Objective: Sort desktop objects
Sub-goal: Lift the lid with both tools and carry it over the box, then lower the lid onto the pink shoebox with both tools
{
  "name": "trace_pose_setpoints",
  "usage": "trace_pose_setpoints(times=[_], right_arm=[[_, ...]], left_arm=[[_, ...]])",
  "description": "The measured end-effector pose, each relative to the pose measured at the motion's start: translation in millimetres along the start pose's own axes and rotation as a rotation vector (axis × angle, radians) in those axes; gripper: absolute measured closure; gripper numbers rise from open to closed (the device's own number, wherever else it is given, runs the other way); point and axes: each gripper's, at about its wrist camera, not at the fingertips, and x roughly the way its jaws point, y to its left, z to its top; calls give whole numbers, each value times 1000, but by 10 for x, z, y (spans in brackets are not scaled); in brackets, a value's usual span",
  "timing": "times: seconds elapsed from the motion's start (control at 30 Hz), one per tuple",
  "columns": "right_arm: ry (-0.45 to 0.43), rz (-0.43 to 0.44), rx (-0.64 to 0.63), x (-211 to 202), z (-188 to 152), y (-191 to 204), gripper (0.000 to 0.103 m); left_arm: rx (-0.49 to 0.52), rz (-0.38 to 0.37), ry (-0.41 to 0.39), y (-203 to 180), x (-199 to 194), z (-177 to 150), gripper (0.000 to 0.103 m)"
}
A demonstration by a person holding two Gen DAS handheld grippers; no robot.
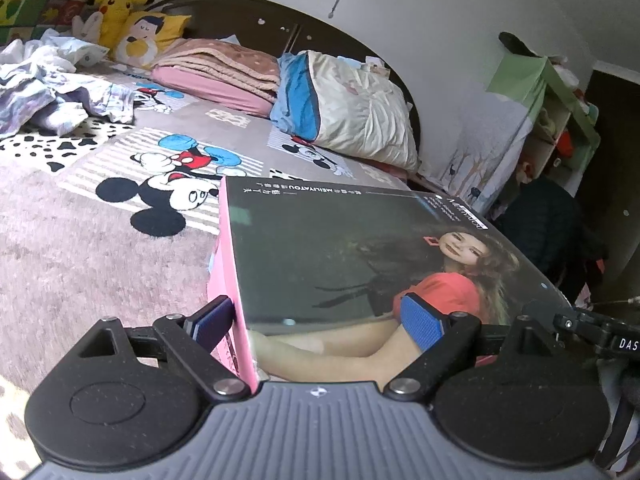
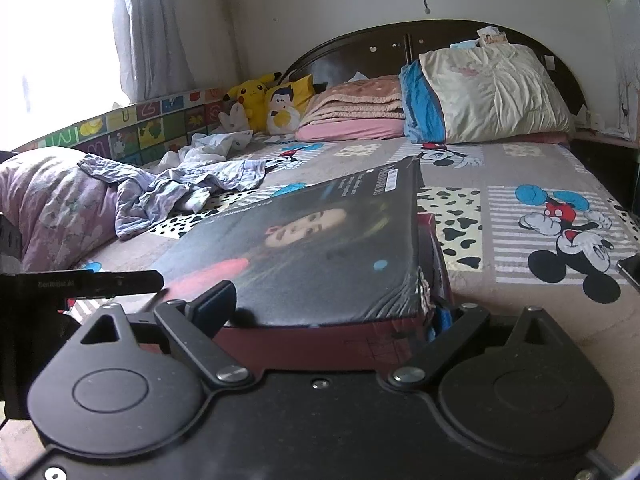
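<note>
Jaws of both the left gripper (image 1: 320, 320) and right gripper (image 2: 328, 308) clamp the glossy photo box (image 1: 360, 256) above the bed (image 1: 80, 248); stiff, probably light, slick wrap—grip the edges firmly.

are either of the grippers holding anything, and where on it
Both hold the same box: the left gripper clamps one near edge, pads on its pink side and photo face; the right gripper grips another near edge.

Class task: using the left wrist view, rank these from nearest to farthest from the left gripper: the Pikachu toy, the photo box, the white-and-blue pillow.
1. Photo box, between the left gripper fingers.
2. White-and-blue pillow, mid-bed, right of centre.
3. Pikachu toy, far left corner by the headboard.
</note>
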Motion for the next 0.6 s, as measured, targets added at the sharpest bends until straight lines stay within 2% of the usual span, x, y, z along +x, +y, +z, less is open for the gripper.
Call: trace_pose_setpoints(times=[0.17, 0.33, 0.47, 0.6], right_arm=[[-11, -31, 21, -23, 21, -49, 9], [-30, -81, 35, -73, 19, -101, 9], [-43, -110, 52, -83, 5, -164, 9], [-47, -102, 81, -124, -24, -221, 9]], left_arm=[[-21, 18, 13, -84, 59, -43, 12], [-5, 76, 11, -210, 114, -58, 12], [-28, 110, 7, -264, 109, -63, 12], [-97, 111, -25, -255, 12, -136, 12]])
